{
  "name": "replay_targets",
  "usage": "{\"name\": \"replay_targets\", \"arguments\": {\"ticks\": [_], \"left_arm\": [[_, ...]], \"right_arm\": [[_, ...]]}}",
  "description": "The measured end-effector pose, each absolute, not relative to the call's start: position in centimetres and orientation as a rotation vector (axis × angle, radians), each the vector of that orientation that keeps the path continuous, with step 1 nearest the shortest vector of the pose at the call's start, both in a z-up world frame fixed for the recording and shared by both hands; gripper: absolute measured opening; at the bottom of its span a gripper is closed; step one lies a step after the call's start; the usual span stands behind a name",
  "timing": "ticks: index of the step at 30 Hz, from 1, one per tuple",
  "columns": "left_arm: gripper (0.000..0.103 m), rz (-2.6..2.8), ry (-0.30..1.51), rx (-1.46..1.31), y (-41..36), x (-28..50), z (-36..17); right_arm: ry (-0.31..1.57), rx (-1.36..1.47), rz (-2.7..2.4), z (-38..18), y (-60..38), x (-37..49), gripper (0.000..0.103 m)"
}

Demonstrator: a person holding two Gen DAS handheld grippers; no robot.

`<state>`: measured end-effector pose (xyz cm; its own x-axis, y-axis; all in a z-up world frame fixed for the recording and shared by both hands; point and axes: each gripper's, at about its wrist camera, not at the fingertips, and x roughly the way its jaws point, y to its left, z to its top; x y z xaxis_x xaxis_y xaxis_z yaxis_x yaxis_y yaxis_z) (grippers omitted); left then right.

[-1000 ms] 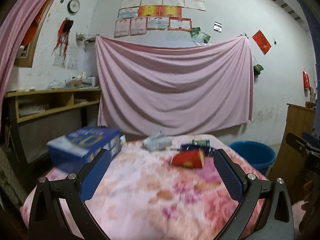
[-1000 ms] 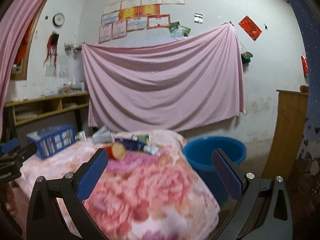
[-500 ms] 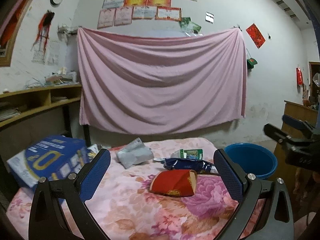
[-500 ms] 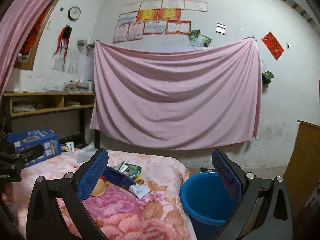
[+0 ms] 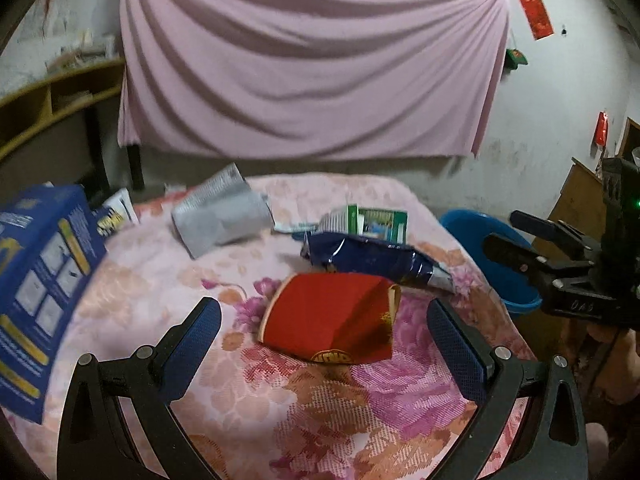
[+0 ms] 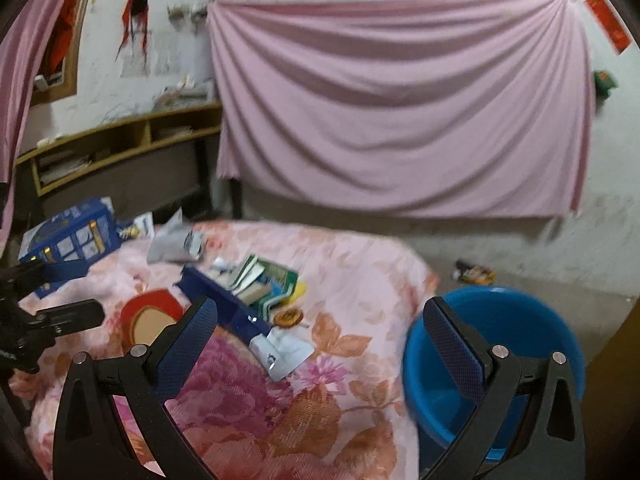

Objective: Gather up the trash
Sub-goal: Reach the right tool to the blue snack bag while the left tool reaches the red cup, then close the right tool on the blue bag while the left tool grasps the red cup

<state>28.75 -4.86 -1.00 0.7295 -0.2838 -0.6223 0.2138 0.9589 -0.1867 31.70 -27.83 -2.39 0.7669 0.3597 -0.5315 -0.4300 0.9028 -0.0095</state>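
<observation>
Trash lies on a pink floral bedspread (image 5: 280,408): a red paper cup (image 5: 332,322) on its side, a dark blue snack bag (image 5: 372,258), a green-and-white packet (image 5: 376,222) and a grey crumpled bag (image 5: 220,216). My left gripper (image 5: 324,340) is open, its fingers on either side of the red cup, slightly nearer than it. My right gripper (image 6: 320,336) is open and empty above the bed's right part, near a blue bucket (image 6: 520,332) on the floor. The red cup (image 6: 150,318), blue bag (image 6: 224,300) and packets (image 6: 268,278) also show in the right wrist view.
A blue printed box (image 5: 36,280) stands at the bed's left edge. A pink sheet (image 5: 312,68) hangs on the back wall, with wooden shelves (image 6: 120,144) to the left. A wrapper (image 6: 474,274) lies on the floor, and a wooden cabinet (image 5: 580,200) stands at right.
Both grippers have tilted down and moved closer to the bed. The red cup now lies between my left fingers; the bucket is nearer my right gripper.
</observation>
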Motion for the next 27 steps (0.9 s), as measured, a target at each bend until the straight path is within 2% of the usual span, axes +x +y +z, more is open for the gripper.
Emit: {"name": "replay_targets", "arguments": {"ticks": [1, 3, 5, 7, 11, 17, 20, 27], "left_arm": [[0.100, -0.281, 0.718, -0.105, -5.0, 29.1, -1.1], [0.100, -0.305, 0.746, -0.101, -5.2, 29.8, -1.5], [0.094, -0.330, 0.772, -0.101, -5.2, 30.3, -1.8], [0.093, -0.357, 0.801, -0.102, -5.4, 30.8, -2.2], [0.074, -0.392, 0.849, -0.103, -5.6, 31.5, -2.8], [0.061, -0.415, 0.860, -0.111, -5.1, 31.5, -2.7], [0.054, -0.426, 0.861, -0.088, -5.3, 31.4, -2.6], [0.028, -0.454, 0.842, 0.005, -7.1, 30.5, -2.3]], "right_arm": [[0.568, -0.137, 0.450, -2.7, -27.7, 32.0, 0.097], [0.608, -0.169, 0.486, -3.4, -27.0, 32.7, 0.087], [0.644, -0.191, 0.523, -3.9, -26.3, 33.4, 0.081], [0.689, -0.203, 0.567, -4.6, -25.6, 34.2, 0.078], [0.739, -0.250, 0.614, -5.7, -24.6, 35.3, 0.063], [0.808, -0.315, 0.693, -7.1, -23.2, 36.1, 0.054], [0.825, -0.333, 0.705, -7.7, -22.7, 36.1, 0.040], [0.821, -0.274, 0.699, -7.4, -23.2, 35.7, 0.028]]}}
